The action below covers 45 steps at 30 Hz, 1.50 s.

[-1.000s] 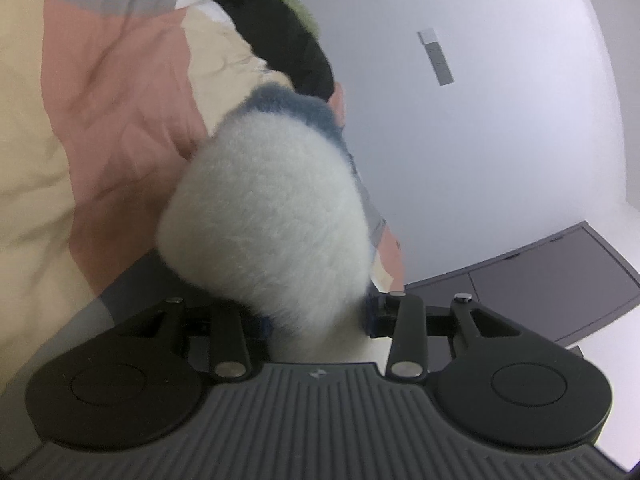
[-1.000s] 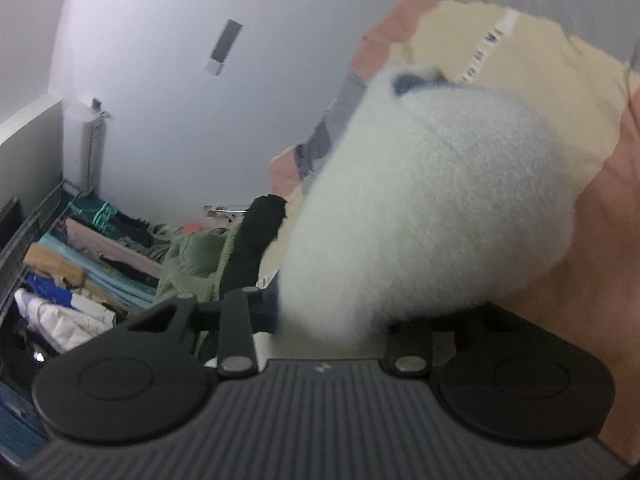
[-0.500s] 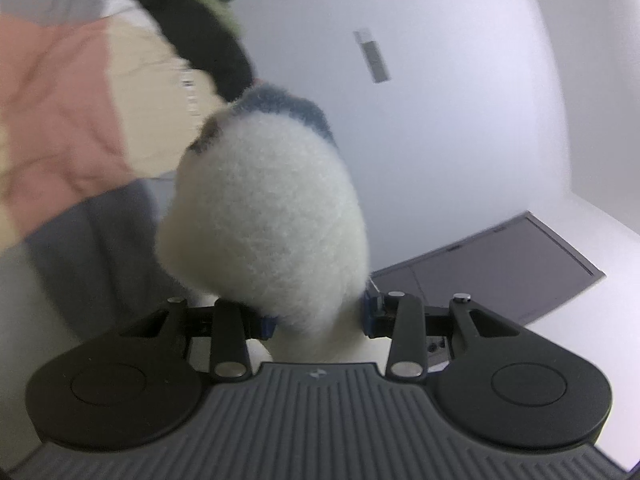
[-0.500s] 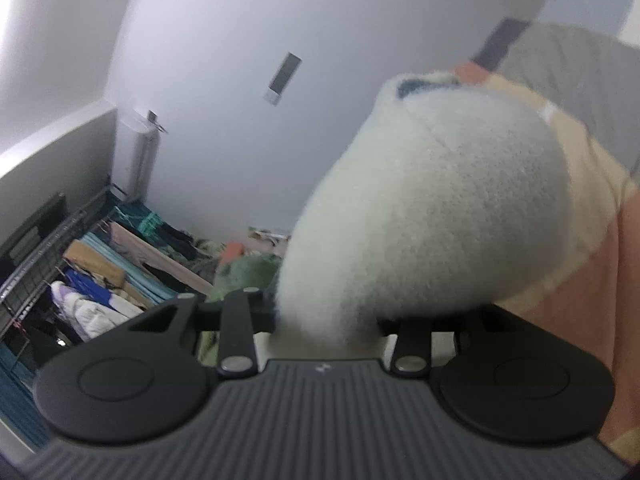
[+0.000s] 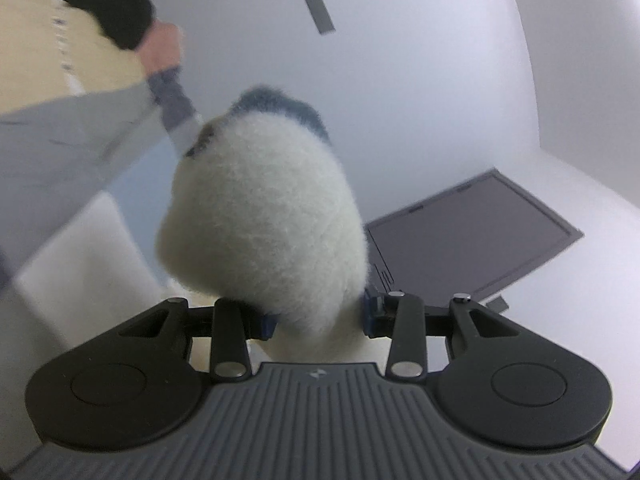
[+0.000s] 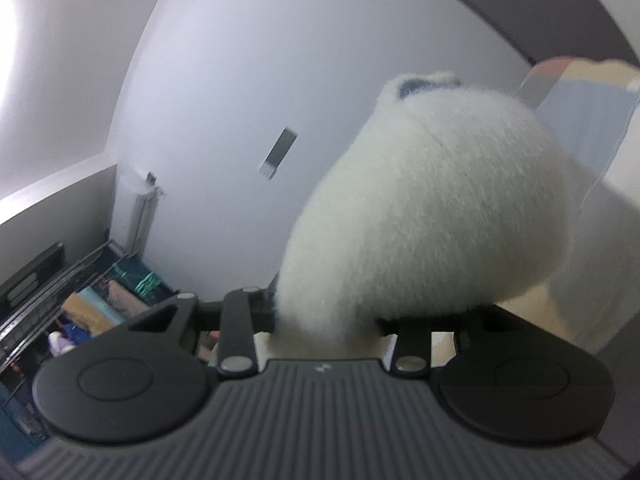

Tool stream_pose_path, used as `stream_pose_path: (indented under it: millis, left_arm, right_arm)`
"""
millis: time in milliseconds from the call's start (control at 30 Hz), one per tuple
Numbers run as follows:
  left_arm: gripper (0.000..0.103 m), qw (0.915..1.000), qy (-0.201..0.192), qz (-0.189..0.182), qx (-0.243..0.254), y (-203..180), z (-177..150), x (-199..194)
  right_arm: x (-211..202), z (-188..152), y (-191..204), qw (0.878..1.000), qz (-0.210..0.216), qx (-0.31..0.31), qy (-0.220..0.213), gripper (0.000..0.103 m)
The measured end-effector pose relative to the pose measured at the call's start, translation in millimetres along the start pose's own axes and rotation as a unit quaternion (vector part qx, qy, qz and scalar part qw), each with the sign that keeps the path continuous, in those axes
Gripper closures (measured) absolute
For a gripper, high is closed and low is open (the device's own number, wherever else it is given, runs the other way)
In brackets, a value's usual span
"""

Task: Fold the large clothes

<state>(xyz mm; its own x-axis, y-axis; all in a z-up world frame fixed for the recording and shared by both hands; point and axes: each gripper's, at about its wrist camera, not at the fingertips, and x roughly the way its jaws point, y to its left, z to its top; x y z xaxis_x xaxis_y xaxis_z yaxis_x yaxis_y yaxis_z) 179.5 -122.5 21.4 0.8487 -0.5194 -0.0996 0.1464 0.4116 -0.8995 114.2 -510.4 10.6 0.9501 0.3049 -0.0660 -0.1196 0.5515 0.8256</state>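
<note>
A fluffy white fleece garment with a blue-grey edge bulges over each gripper. In the left wrist view the fleece (image 5: 264,216) covers the fingers, and my left gripper (image 5: 316,316) is shut on it. In the right wrist view the fleece (image 6: 424,216) hides the fingers the same way, and my right gripper (image 6: 328,320) is shut on it. Both grippers hold the garment lifted and point up toward the wall and ceiling. The fingertips are hidden under the pile.
A patchwork bedcover (image 5: 60,132) in beige, grey and pink lies at upper left, with a black garment (image 5: 108,4) on it. A dark cabinet (image 5: 472,236) is at right. A rack of folded clothes (image 6: 80,312) stands at lower left. The bedcover's edge (image 6: 580,96) shows at right.
Both grippers have tilted further upward with the fleece still held. The bedcover has slid out toward the frame edges and more wall and ceiling show.
</note>
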Motion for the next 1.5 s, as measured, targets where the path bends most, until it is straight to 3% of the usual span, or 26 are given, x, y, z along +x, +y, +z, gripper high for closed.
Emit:
stream_pose_path:
  millis: [167, 300, 467, 567, 700, 933, 1100, 1267, 1367, 1500]
  left_arm:
    - [0.059, 0.9996, 0.014, -0.004, 0.025, 4.3, -7.5, 72.7]
    - [0.059, 0.9987, 0.032, 0.018, 0.036, 22.5, -19.4, 119.3]
    - [0.059, 0.9957, 0.06, 0.052, 0.049, 65.6, -37.4, 138.8]
    - [0.059, 0.995, 0.067, 0.068, 0.029, 101.1, -49.8, 139.1]
    - [0.056, 0.9973, 0.055, 0.046, 0.01, 139.3, -66.4, 130.8]
    - [0.054, 0.9967, 0.055, 0.058, 0.014, 140.0, -68.4, 132.2]
    - [0.029, 0.9944, 0.075, 0.075, 0.004, 127.4, -69.2, 118.6]
    - [0.027, 0.9878, 0.098, 0.118, 0.027, 121.8, -64.4, 95.3]
    - [0.027, 0.9833, 0.111, 0.131, 0.059, 106.7, -59.1, 79.8]
    - [0.027, 0.9716, 0.117, 0.141, 0.15, 58.8, -57.6, 57.1]
  right_arm:
    - [15.2, 34.2, -36.1, 1.0, -0.022, 0.008, -0.013, 0.06]
    - [34.8, 41.5, -73.3, 0.999, -0.038, 0.024, -0.021, 0.06]
    - [50.6, 16.4, -131.5, 0.996, -0.072, 0.047, -0.003, 0.06]
    - [52.9, -8.8, -163.9, 0.992, -0.102, 0.065, 0.025, 0.06]
    - [48.2, -38.6, -190.9, 0.991, -0.11, 0.064, 0.044, 0.059]
    - [45.1, -45.3, -199.7, 0.99, -0.105, 0.076, 0.051, 0.056]
    - [50.7, -39.2, -190.4, 0.987, -0.121, 0.095, 0.05, 0.054]
    - [37.1, -46.7, -170.2, 0.982, -0.163, 0.077, 0.055, 0.049]
    - [20.6, -53.1, -152.9, 0.98, -0.18, 0.057, 0.061, 0.049]
    - [-1.9, -59.8, -119.8, 0.977, -0.197, 0.0, 0.078, 0.049]
